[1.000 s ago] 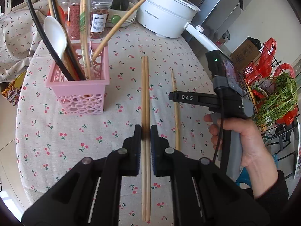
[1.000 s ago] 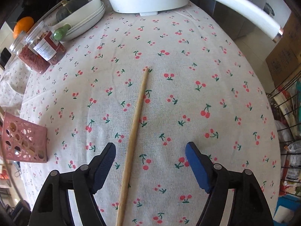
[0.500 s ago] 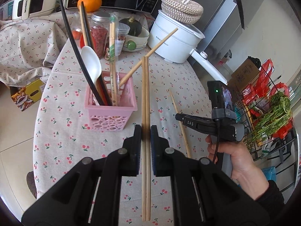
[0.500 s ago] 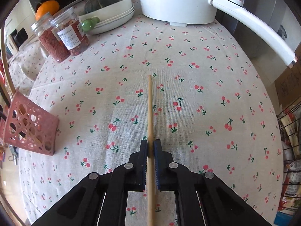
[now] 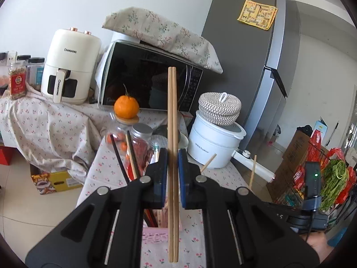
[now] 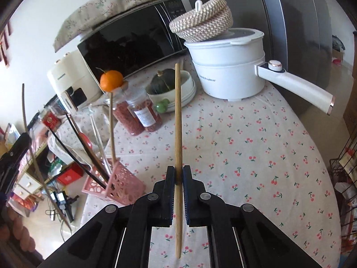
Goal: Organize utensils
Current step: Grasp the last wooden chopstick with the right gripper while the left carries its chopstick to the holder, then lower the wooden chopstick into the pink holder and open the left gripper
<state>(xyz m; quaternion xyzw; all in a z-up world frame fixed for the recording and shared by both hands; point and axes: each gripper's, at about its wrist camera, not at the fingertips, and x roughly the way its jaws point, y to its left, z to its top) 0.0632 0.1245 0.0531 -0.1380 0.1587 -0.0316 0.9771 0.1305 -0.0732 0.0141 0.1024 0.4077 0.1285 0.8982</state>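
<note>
My right gripper [image 6: 177,179] has clamped the single chopstick [image 6: 177,120] and lifted it off the worktop [image 6: 256,147]; my left gripper [image 5: 172,172] stays clamped on the chopstick pair [image 5: 171,111], both ready for the pink basket [image 6: 121,183].

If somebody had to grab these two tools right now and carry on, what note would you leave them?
Left hand-held gripper: shut on a pair of wooden chopsticks, held clear of the table.
Right hand-held gripper: shut on a single wooden chopstick, also lifted.
Pink basket stands on the cherry-print tablecloth, left of the right gripper, already holding several chopsticks and other utensils.
Done: the loose chopsticks in view are picked up; none lies on the visible cloth.
Left: drop all three into the basket, then check the table for strays.
</note>
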